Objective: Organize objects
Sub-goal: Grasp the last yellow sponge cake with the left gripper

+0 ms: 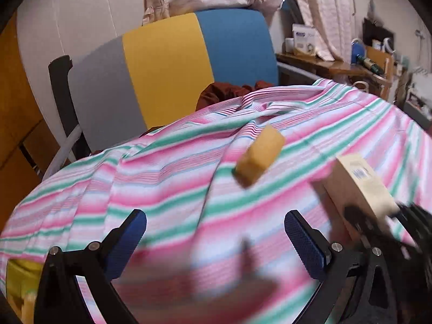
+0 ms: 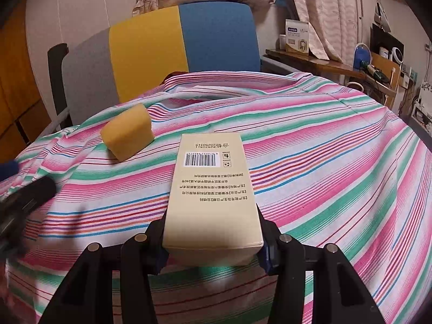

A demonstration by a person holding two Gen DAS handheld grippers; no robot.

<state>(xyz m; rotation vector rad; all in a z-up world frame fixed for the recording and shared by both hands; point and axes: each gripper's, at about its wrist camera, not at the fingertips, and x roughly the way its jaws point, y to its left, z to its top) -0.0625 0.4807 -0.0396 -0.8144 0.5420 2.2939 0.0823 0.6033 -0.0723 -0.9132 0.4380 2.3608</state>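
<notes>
A yellow sponge block (image 1: 258,157) lies on the pink, green and white striped cloth (image 1: 167,178), ahead of and slightly right of my left gripper (image 1: 215,232), which is open and empty. My right gripper (image 2: 213,232) is shut on a beige carton with a barcode (image 2: 212,186) and holds it just above the cloth. The carton also shows at the right of the left wrist view (image 1: 359,186). The sponge (image 2: 127,135) lies to the left of the carton. The left gripper shows blurred at the left edge of the right wrist view (image 2: 19,202).
A chair with a grey, yellow and blue back (image 1: 167,64) stands behind the cloth-covered surface. A wooden shelf (image 2: 318,62) with boxes and tools runs along the right wall. A yellow object (image 1: 19,278) sits at the lower left edge. Dark red fabric (image 1: 224,91) lies on the chair.
</notes>
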